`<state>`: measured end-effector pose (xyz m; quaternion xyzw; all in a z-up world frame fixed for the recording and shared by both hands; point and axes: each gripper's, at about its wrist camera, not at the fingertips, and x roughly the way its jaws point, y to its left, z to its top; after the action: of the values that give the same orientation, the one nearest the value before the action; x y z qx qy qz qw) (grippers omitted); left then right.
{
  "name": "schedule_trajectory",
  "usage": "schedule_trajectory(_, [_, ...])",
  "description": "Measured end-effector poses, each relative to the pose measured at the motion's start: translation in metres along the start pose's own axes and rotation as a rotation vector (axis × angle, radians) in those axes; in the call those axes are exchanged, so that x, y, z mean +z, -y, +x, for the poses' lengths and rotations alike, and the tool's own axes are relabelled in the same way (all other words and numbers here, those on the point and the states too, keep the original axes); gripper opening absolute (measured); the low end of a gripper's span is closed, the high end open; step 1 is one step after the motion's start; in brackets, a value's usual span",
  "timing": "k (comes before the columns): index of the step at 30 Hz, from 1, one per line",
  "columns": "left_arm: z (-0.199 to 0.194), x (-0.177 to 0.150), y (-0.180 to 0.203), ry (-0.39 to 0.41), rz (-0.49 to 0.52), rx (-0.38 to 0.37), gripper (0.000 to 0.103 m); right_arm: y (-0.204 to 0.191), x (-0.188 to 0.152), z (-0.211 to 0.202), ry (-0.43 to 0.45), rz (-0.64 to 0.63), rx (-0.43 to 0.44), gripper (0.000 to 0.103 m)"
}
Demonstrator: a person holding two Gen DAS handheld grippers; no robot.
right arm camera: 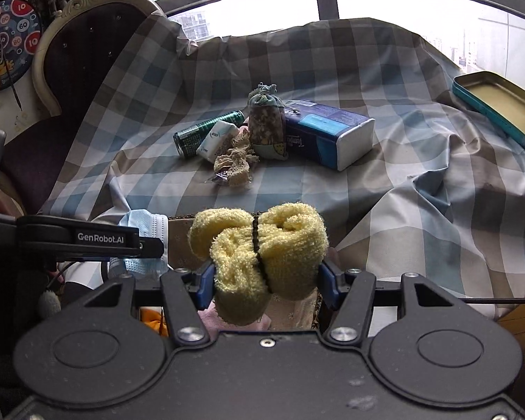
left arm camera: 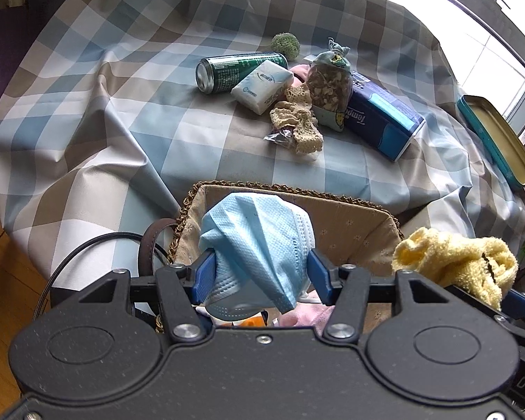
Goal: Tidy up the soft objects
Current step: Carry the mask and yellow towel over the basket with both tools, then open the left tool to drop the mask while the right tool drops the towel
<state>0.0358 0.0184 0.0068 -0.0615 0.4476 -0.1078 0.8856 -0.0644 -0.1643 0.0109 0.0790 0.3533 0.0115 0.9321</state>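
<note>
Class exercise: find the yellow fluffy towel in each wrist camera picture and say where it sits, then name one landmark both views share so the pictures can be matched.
Left wrist view: yellow towel at the lower right edge, gripped by the right gripper.
Right wrist view: yellow towel at lower centre, clamped between the blue fingers, above the basket.
Shared landmark: the blue tissue pack on the checked cloth.

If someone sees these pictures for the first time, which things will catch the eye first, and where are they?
First, the crumpled blue face mask clamped in the left hand-held gripper above the lined wicker basket. Next, the fluffy yellow towel tied with a dark cord, gripped by the right hand-held gripper beside it. Behind them, a small heap lies on the checked tablecloth: a green can, tissue packs and a lace piece.
</note>
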Motion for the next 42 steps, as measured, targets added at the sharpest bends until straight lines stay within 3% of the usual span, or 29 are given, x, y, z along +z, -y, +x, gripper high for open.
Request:
schedule_trajectory(10, [0.000, 0.001, -0.001, 0.011, -0.008, 0.013, 0.066, 0.000, 0.004, 0.004, -0.016, -0.006, 0.000, 0.057])
schedule_trajectory(28, [-0.001, -0.003, -0.002, 0.013, -0.009, 0.043, 0.067, -0.003, 0.006, 0.011, -0.036, -0.019, 0.003, 0.058])
schedule_trajectory(35, [-0.001, -0.004, -0.003, 0.016, -0.012, 0.048, 0.067, -0.006, 0.005, 0.009, -0.021, -0.031, 0.014, 0.067])
schedule_trajectory(42, [-0.001, -0.005, -0.003, 0.015, -0.013, 0.046, 0.068, -0.003, 0.005, 0.008, -0.022, -0.018, 0.010, 0.065])
